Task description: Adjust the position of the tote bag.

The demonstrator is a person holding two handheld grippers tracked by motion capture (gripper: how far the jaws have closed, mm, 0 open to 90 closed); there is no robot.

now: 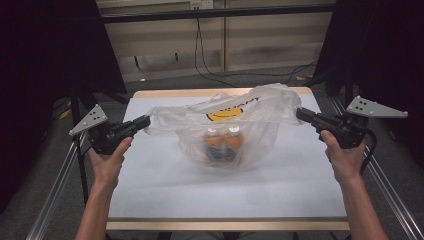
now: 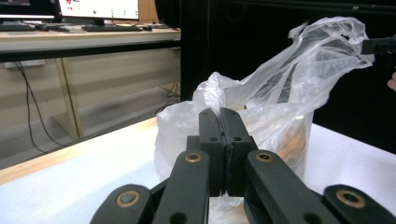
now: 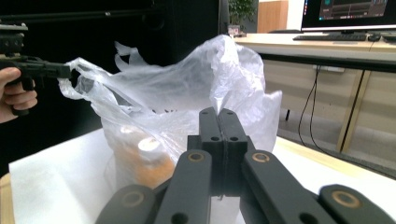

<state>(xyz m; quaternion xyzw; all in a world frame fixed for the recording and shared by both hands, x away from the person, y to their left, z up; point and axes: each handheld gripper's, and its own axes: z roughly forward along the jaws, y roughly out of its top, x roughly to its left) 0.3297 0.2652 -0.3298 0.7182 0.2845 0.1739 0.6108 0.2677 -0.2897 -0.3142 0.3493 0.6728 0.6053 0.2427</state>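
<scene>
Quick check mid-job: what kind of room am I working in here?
Most likely a lab or office set up for recording. The white-topped table stands inside a metal frame with black curtains either side, and desks behind carry a computer monitor and keyboard.

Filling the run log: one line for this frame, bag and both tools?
left tool: shut on plastic bag | right tool: shut on plastic bag | bag: stretched between them | two bottles: inside | table: bag resting
</scene>
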